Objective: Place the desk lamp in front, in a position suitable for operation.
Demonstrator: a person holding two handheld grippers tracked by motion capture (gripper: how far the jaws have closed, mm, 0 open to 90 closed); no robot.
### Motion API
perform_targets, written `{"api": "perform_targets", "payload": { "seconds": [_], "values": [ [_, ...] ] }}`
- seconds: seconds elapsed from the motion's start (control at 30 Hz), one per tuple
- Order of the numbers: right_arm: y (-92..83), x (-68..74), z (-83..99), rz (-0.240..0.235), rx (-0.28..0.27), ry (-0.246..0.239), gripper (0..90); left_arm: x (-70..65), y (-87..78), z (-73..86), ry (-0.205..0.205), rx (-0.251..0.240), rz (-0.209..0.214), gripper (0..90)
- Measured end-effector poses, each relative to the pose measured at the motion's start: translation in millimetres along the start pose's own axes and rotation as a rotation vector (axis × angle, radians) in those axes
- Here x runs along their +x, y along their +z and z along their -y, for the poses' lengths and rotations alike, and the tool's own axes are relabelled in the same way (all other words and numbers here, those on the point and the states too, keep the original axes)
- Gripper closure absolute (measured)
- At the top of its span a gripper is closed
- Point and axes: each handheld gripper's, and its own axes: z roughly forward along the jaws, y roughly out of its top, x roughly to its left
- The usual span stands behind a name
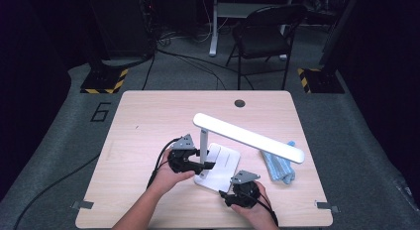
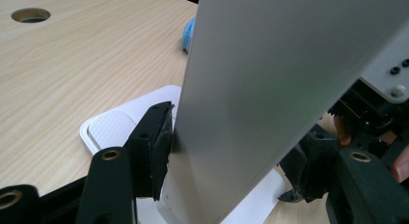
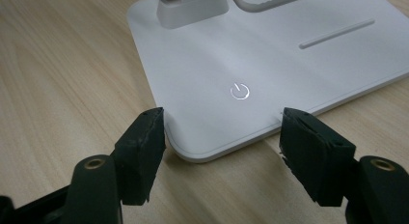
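Left claw (image 1: 207,165) straddles lamp post (image 2: 251,108), one pad touching, grip loosening; right claw (image 3: 222,151) wide open, empty, before lamp base (image 3: 202,69). We judge next: press power button (image 3: 239,91).

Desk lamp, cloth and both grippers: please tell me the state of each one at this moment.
Desk lamp: upright on the table, head unfolded and slanting out over the base.
Power symbol: glows faintly on the base.
Blue cloth: crumpled, lying right of the base.
Left gripper: jaws around the lamp's post, one pad touching it, the other apart.
Right gripper: open, at the base's near corner.
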Motion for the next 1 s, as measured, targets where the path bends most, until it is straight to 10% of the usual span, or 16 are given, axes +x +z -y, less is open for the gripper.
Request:
{"api": "perform_targets", "payload": {
  "seconds": [1.0],
  "values": [
    [1.0, -22.0, -1.0, -0.001, -0.009, 0.043, 36.4, -9.7, -14.9, 17.2, -0.047, -0.052, 0.016, 46.5]
  ]
}}
